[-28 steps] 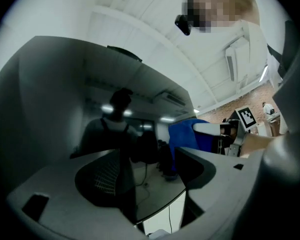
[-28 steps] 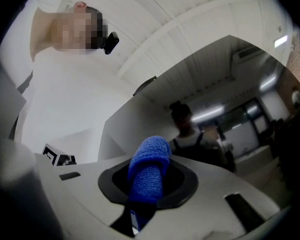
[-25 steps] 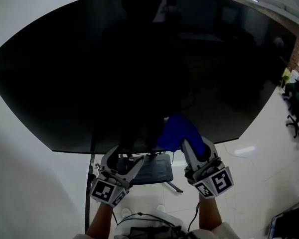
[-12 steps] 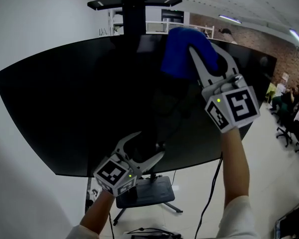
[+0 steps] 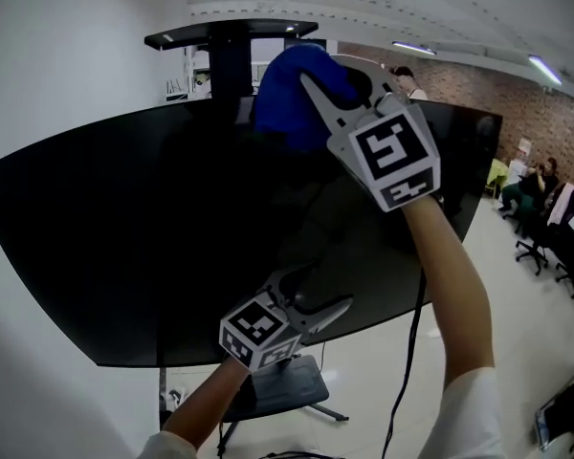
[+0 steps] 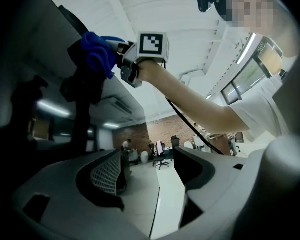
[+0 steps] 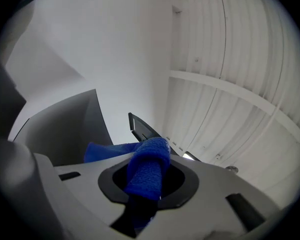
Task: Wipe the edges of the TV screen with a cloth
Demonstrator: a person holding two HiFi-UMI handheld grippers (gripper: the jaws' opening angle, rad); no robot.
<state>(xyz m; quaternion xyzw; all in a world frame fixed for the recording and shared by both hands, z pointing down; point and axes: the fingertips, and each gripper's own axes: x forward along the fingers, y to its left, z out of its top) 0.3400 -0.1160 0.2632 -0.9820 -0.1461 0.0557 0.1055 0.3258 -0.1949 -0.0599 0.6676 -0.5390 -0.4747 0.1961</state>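
Cloth (image 5: 289,92) clamped in right gripper (image 5: 333,76) at TV screen (image 5: 124,237) top; left gripper (image 6: 147,163), by its view, jaws apart.

In the head view the bunched blue terry cloth (image 5: 285,94) and the right gripper (image 5: 335,73) cover a stretch of the top edge of the large black flat TV screen (image 5: 143,237). Whether cloth and edge touch there cannot be told, and the gripper's jaw tips are buried in the folds. The left gripper (image 5: 316,293) and its forearm hide part of the black TV stand base (image 5: 292,387), the seated people (image 5: 543,187) at far right are too small to make out, and in the right gripper view the cloth's lower end vanishes into the dark slot between the jaws.
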